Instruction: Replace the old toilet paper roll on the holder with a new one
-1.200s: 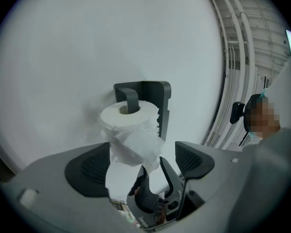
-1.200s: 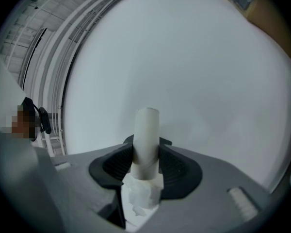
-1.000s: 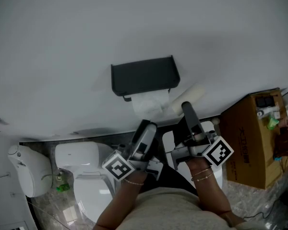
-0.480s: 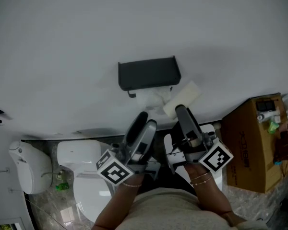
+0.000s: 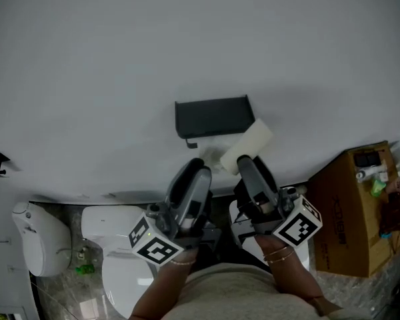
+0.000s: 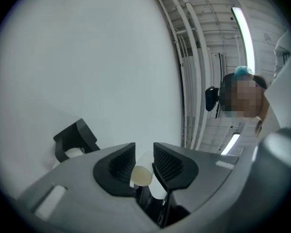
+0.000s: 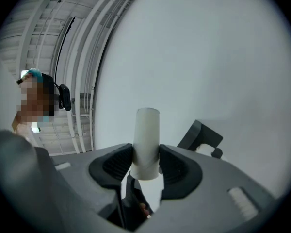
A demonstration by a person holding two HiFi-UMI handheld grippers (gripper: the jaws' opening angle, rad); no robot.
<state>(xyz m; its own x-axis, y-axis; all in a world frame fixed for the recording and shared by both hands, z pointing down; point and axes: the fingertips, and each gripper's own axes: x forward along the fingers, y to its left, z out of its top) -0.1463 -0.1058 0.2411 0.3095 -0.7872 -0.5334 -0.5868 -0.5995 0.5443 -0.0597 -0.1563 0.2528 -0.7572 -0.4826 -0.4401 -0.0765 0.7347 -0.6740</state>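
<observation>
The right tongs [image 7: 146, 165] are clamped around the middle of a white tube [image 7: 147, 130], which sticks up past the tips. From the head view the tube sits tilted just off the black holder [image 5: 212, 115] on the wall [image 5: 120, 59], at about 5 o'clock of it, close but apparently not yet on it. The left tongs [image 6: 143, 161] have just been closing, and a small pale cylinder [image 6: 140, 175] with a yellowish end now sits pinched between the pads. I can't say what it is. These tongs reach up toward the holder's 6 o'clock side, right beside the other pair.

The tube looks thin-walled, so my worry is the grip: squeeze harder and it could dent. Let it twist while feeding it to the holder and it could slide out endways. The toilet [image 5: 117, 229] lies below at 7 o'clock of the head view, a poor place for a drop. The two pairs of tongs also work nearly shoulder to shoulder, so a sideways nudge from one could knock the other's load. Misjudging the holder's arm against that plain white wall seems likely too.
</observation>
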